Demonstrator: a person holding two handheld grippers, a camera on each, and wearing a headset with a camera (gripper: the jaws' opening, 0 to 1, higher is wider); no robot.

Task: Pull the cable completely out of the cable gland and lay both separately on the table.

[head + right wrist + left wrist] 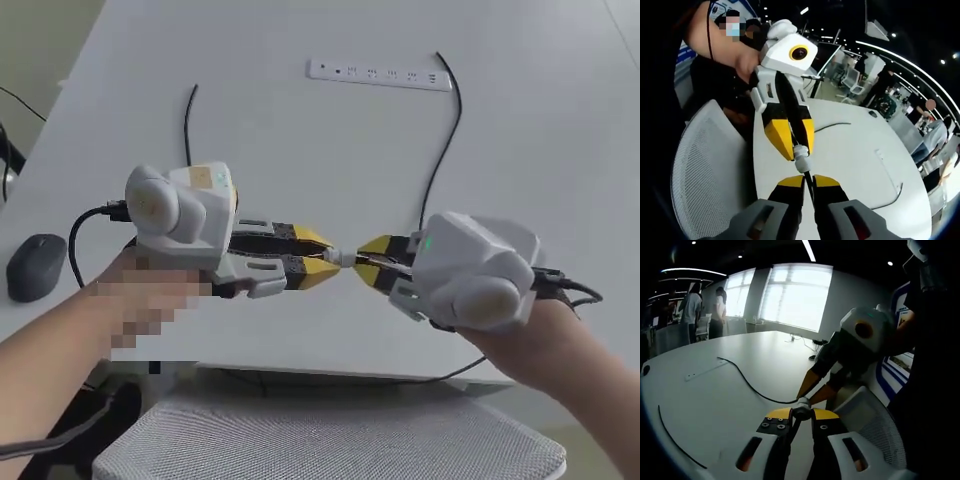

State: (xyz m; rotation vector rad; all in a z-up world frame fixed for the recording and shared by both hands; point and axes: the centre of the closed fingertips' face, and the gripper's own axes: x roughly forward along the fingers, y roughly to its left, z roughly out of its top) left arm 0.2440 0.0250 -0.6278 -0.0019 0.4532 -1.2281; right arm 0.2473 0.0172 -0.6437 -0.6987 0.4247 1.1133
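Observation:
A small white cable gland (345, 260) hangs above the table's near edge between the two grippers. My left gripper (330, 262) is shut on it from the left, and the gland (801, 409) sits at its yellow tips (801, 415). A black cable (445, 150) runs from the far table down to my right gripper (368, 262). That gripper (808, 181) is shut on the cable (807, 184) just behind the gland (801, 161). The grippers face each other, tips almost touching. In the left gripper view the cable (747, 382) trails off across the table.
A white power strip (378, 74) lies at the far side of the white table (300, 150). A second, shorter black cable (188, 120) lies at the left. A dark mouse (35, 265) sits at the left edge. A grey mesh chair (330, 440) stands below the grippers.

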